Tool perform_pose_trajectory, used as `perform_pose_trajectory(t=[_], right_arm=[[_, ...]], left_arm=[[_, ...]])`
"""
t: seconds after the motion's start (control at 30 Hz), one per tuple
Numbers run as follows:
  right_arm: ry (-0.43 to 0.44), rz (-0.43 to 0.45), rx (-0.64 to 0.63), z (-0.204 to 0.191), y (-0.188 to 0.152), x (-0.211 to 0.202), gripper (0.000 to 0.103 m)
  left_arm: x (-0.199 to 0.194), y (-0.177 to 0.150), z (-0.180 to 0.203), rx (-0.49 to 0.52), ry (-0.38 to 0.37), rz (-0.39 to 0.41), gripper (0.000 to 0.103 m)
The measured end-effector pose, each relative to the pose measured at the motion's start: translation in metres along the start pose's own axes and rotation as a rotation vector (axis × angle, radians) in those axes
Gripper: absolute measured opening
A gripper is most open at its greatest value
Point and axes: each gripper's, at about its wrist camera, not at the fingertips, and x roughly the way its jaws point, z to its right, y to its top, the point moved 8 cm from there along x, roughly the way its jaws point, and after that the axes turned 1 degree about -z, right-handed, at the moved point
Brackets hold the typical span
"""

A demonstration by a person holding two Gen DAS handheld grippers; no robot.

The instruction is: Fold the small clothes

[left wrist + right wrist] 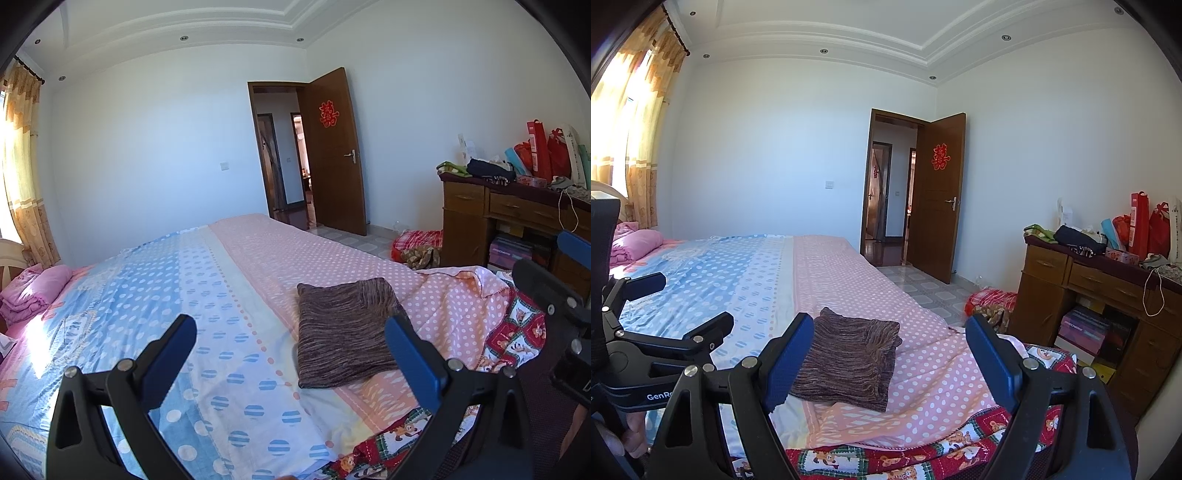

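Folded brown striped knit garment [345,332] lying flat on the polka-dot bed [236,280].
Left hand-held gripper [291,338] and right hand-held gripper [892,341] are hovering wide, empty, suggesting folding is finished.

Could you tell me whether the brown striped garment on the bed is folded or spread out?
Folded: the brown striped garment lies as a compact, layered rectangle on the bed.

the bed [236,295] runs off the frame at 6 and 9 o'clock. the left hand-held gripper [291,328] finger covers the folded brown knit garment [343,332] corner at 3 o'clock. clutter on the tabletop [1123,264] is too small to identify.
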Motion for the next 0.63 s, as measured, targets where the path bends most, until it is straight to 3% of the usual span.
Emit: perform_pose_trajectory(t=[0.27,0.63], right_arm=[[-0.004,-0.007,0.007,-0.0032,-0.0026,-0.0015,0.085],[-0.007,-0.01,0.009,-0.0046,-0.0038,-0.0024,0.085]], left_arm=[[0.006,-0.0034,0.0004,0.011,0.029,-0.036,0.103],[0.0089,-0.0058,-0.0019,-0.01,-0.008,-0.06,0.103]])
